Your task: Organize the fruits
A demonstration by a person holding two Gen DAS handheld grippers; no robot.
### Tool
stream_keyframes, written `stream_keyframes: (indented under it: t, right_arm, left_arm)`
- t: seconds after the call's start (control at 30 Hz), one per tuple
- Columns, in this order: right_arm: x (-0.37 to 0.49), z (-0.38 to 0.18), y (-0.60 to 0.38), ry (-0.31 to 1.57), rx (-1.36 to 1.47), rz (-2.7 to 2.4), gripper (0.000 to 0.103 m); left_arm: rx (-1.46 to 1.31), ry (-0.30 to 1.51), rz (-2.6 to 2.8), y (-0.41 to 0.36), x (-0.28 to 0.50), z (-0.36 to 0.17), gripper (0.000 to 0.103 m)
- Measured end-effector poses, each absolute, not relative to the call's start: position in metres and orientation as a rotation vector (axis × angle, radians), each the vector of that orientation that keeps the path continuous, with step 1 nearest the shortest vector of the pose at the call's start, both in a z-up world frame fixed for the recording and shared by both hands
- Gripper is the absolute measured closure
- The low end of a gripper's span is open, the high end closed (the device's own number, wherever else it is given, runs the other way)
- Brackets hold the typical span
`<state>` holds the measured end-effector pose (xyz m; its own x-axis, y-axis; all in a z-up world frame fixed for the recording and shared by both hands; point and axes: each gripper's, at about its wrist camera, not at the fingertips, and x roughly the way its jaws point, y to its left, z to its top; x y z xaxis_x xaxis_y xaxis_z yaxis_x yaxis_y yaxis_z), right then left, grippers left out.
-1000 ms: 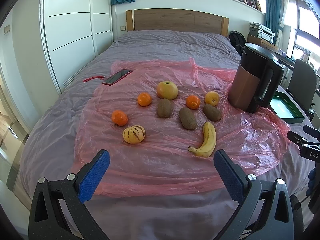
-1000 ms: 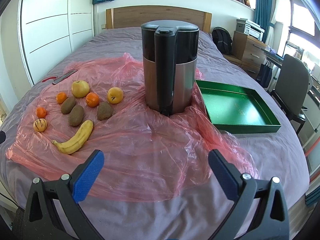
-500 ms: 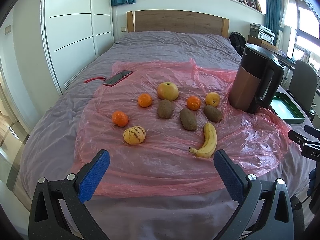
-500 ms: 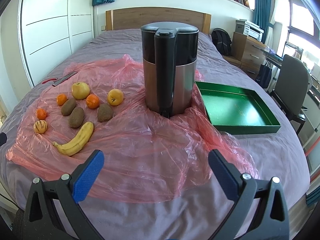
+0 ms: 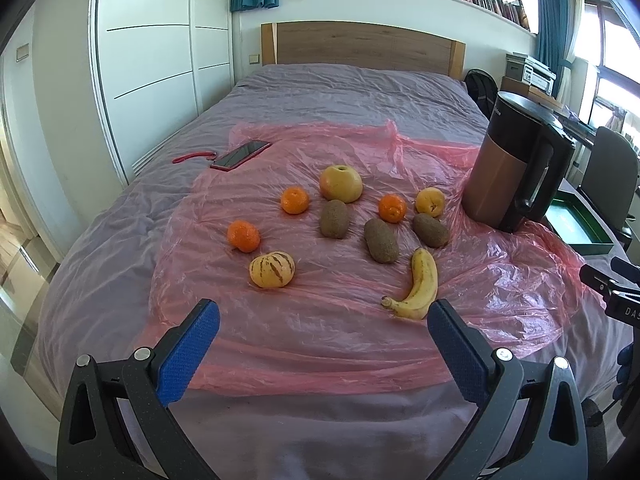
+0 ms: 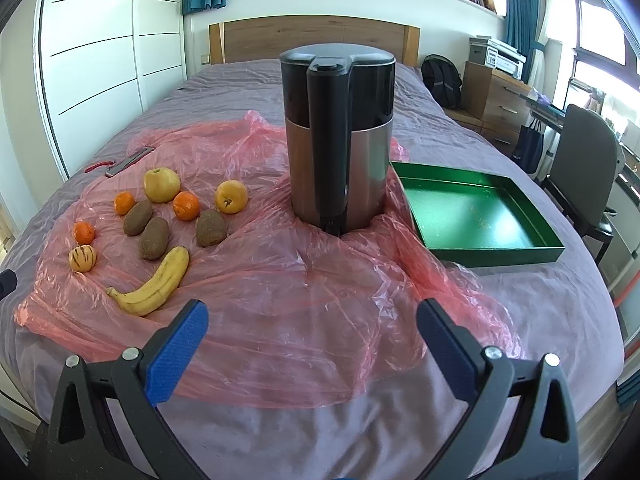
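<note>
Your left blue-padded gripper point(image 5: 322, 322) and right blue-padded gripper point(image 6: 312, 326) – both spread wide, empty | curved yellow banana point(image 5: 416, 285) nearest, lower centre; empty green metal tray point(image 6: 478, 210) centre right | risk – crinkled pink plastic sheet point(image 5: 344, 316) snagging, round fruit rolling

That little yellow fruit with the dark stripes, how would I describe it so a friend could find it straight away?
Start at the pink plastic sheet spread over the bed, with the tall kettle standing on one side. The fruit lies in a cluster on the side away from the kettle, and the striped fruit is at the near outer edge, just in front of an orange. It alone is pale yellow with dark stripes.
</note>
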<state>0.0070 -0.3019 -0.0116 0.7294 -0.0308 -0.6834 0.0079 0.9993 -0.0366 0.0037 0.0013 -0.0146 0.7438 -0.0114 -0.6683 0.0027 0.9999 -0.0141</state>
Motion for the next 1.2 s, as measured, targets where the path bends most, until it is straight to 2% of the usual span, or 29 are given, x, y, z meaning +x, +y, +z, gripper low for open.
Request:
stream_keyframes:
  t: [1.2]
  right_arm:
    - [0.019, -0.024, -0.284, 0.776, -0.004, 0.018, 0.0]
  left_arm:
    - [0.072, 0.761, -0.001, -0.007, 0.024, -0.029, 0.001]
